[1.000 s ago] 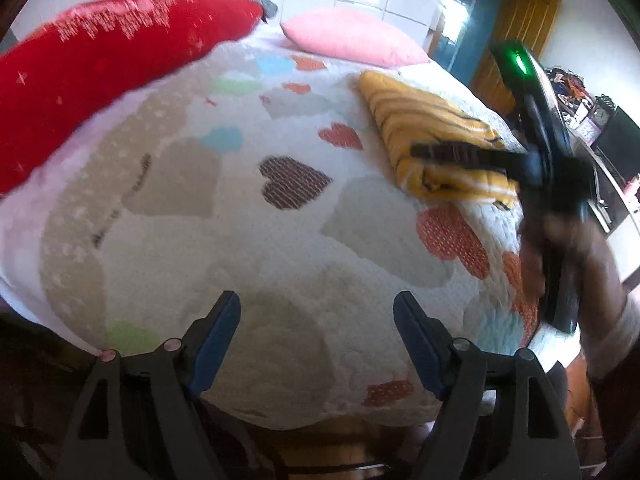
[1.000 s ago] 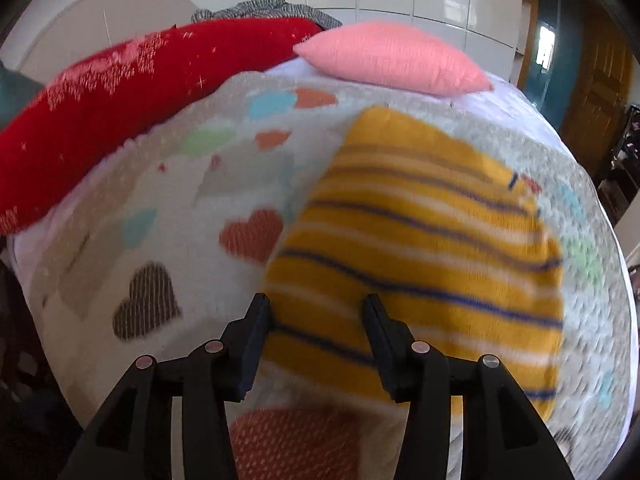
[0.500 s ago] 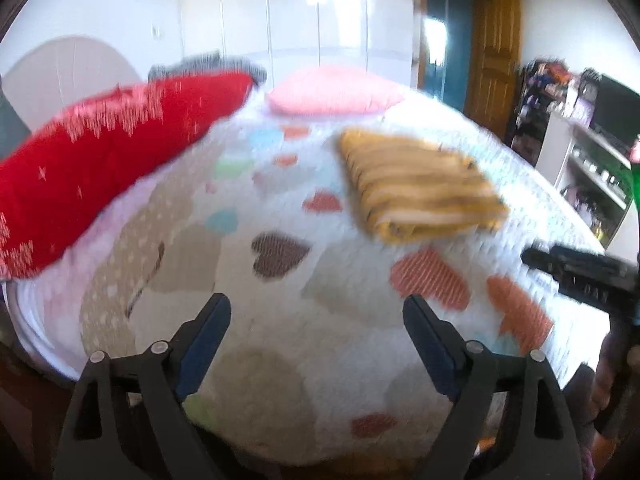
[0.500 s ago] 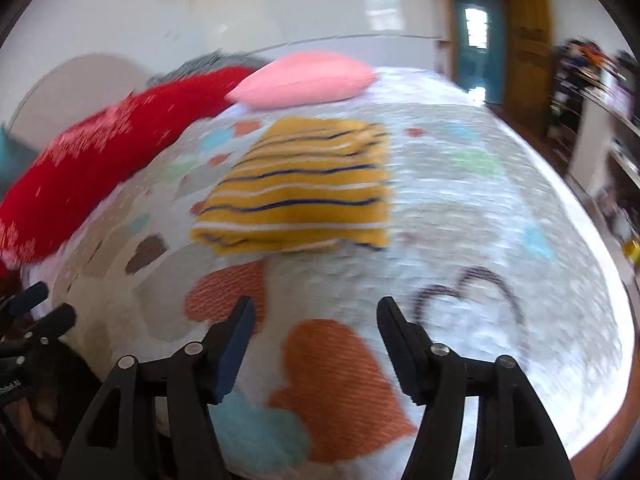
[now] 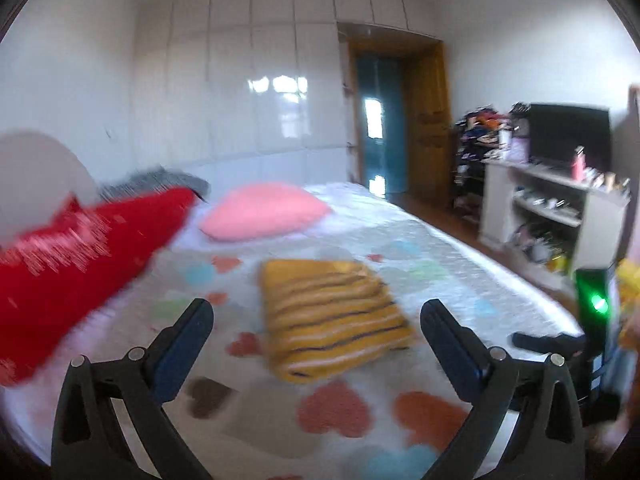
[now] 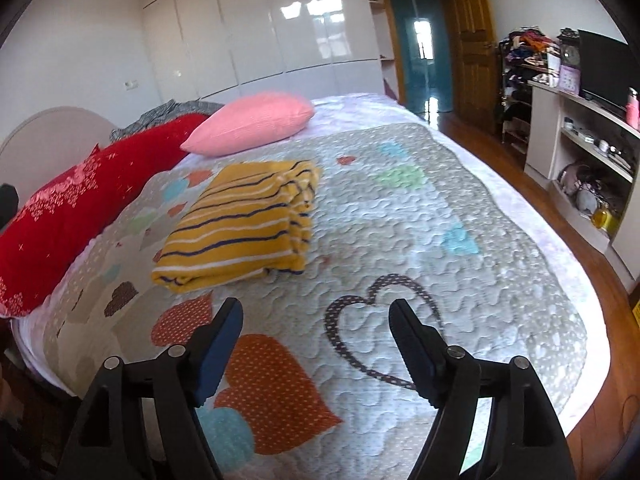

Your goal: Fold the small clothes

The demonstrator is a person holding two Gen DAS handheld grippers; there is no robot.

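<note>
A folded yellow garment with dark and white stripes lies flat on the heart-patterned quilt; it also shows in the right wrist view. My left gripper is open and empty, held above the near edge of the bed, short of the garment. My right gripper is open and empty above the quilt, to the near right of the garment. The right gripper's body with a green light shows at the right edge of the left wrist view.
A long red pillow and a pink pillow lie at the head of the bed. A white shelf unit with a TV stands along the right wall past a strip of wooden floor. A door is at the back.
Both grippers have pulled back and risen away from the folded garment, which stays put on the quilt. The right gripper, earlier right at the garment's edge, is now well clear of it.
</note>
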